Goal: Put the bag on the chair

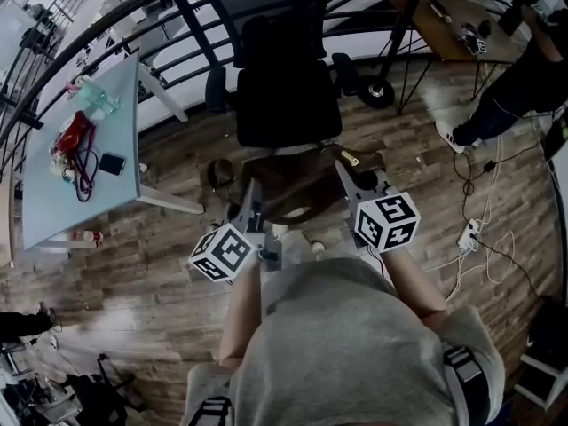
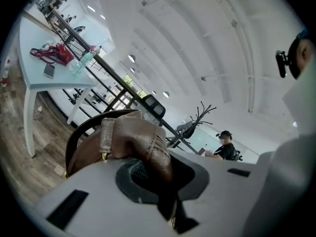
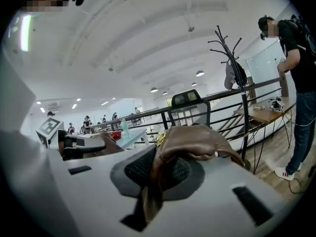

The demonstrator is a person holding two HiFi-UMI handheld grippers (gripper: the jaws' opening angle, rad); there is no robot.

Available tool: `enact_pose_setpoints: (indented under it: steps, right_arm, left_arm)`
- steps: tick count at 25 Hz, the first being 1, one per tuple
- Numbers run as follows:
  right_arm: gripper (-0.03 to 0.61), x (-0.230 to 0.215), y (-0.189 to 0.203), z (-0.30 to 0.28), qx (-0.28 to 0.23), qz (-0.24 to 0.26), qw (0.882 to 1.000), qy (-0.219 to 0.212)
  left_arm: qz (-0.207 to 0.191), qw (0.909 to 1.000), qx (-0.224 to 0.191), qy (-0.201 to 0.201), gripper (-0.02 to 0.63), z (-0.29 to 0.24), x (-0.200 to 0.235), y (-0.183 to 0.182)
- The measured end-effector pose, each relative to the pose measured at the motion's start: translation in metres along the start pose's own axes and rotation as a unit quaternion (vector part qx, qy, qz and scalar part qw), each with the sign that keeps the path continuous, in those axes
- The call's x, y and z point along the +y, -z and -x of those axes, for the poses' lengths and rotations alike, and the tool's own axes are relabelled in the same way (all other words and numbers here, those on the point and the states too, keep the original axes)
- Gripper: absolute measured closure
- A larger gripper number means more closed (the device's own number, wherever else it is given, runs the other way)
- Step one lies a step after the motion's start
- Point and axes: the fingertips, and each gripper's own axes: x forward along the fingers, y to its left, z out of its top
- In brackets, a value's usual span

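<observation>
A brown leather bag hangs between my two grippers, just in front of the black office chair and a little lower than its seat. My left gripper is shut on the bag's left edge and my right gripper is shut on its right edge. In the left gripper view the bag bunches up over the jaws, with a dark strap looping to the left. In the right gripper view a fold of the bag is pinched between the jaws, and the chair's backrest stands behind it.
A light blue table at the left carries a red pouch, a phone and a bottle. A black railing runs behind the chair. At the right are a person, a wooden desk and floor cables.
</observation>
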Motion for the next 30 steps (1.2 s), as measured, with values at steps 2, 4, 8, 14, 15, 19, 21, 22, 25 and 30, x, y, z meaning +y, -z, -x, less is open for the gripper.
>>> enact_pose_setpoints:
  steps: [2,4,8,14,15,19,21,22,25,30]
  right_arm:
    - [0.554,0.000,0.000,-0.005,0.001,-0.002,1.000,0.000]
    - [0.552,-0.002,0.000,-0.011,0.001,-0.002,1.000,0.000]
    - [0.553,-0.010,-0.002,-0.028,0.004,-0.008,1.000,0.002]
    - [0.553,-0.031,-0.013,-0.065,0.004,-0.013,1.000,0.010]
    - [0.554,-0.035,-0.015,-0.071,0.003,-0.013,1.000,0.011]
    - [0.553,-0.051,-0.023,-0.106,0.004,-0.019,1.000,0.015]
    - [0.553,-0.059,-0.030,-0.127,0.005,-0.023,1.000,0.017]
    - [0.554,-0.063,-0.034,-0.137,0.005,-0.024,1.000,0.018]
    - [0.554,-0.075,-0.047,-0.165,0.004,-0.029,0.999,0.020]
    - [0.552,-0.087,-0.071,-0.209,0.000,-0.040,0.999,0.023]
  left_arm:
    - [0.004,1.0000,0.000,0.000,0.592,-0.003,0.003,-0.002]
    - [0.008,1.0000,-0.001,-0.001,0.592,-0.008,0.008,-0.004]
    - [0.012,0.9999,0.001,-0.001,0.592,-0.027,0.018,-0.009]
    - [0.011,0.9999,0.008,0.005,0.592,-0.069,0.031,-0.024]
    - [0.012,0.9999,0.009,0.006,0.592,-0.077,0.033,-0.026]
    - [0.014,0.9998,0.014,0.009,0.592,-0.113,0.048,-0.039]
    - [0.017,0.9997,0.016,0.011,0.592,-0.132,0.056,-0.049]
    - [0.019,0.9996,0.016,0.012,0.592,-0.142,0.060,-0.055]
    - [0.020,0.9995,0.018,0.016,0.592,-0.171,0.068,-0.071]
    - [0.017,0.9993,0.025,0.020,0.592,-0.211,0.081,-0.102]
